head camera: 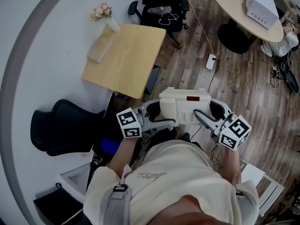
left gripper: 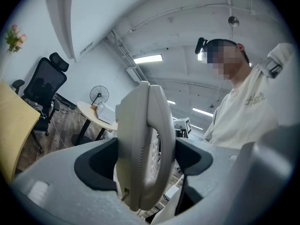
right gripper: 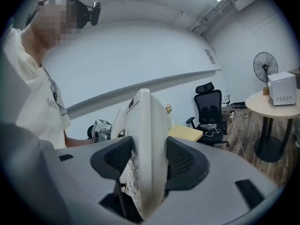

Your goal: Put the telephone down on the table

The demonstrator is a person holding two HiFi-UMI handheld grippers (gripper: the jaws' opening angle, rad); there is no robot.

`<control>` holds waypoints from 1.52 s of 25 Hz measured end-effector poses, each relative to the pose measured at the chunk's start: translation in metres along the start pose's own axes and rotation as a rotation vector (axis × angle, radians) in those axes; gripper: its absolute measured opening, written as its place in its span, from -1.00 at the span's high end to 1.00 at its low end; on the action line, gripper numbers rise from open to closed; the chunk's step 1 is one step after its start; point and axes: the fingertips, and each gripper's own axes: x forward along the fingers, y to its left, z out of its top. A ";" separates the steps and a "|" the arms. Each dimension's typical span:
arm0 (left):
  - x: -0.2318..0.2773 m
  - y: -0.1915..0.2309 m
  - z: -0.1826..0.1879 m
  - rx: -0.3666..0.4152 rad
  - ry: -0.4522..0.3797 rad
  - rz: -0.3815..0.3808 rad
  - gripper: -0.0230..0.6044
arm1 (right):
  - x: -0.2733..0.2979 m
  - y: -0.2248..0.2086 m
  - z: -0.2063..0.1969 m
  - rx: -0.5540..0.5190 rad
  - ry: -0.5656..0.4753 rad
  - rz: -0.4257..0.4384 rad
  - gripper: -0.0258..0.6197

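Observation:
A white desk telephone (head camera: pixel 184 107) with a red display strip hangs in the air in front of the person's chest, over the wooden floor. My left gripper (head camera: pixel 157 117) is shut on its left end, where the handset edge (left gripper: pixel 145 149) sits clamped between both dark pads. My right gripper (head camera: pixel 208 116) is shut on the right end, its pads pressing the telephone's body (right gripper: pixel 145 158) from both sides. The light wooden table (head camera: pixel 125 57) stands ahead and to the left, apart from the telephone.
A vase of pink flowers (head camera: pixel 104 14) and a flat pale pad (head camera: pixel 100 49) sit on the table's far left part. Black office chairs stand behind the table (head camera: pixel 159 6) and at left (head camera: pixel 65 125). A round table (head camera: pixel 246 8) and a floor power strip (head camera: pixel 211 61) lie to the right.

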 end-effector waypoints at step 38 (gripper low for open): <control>0.022 0.293 0.162 -0.050 -0.172 0.414 -0.27 | 0.248 -0.249 0.135 -0.040 0.141 0.433 0.25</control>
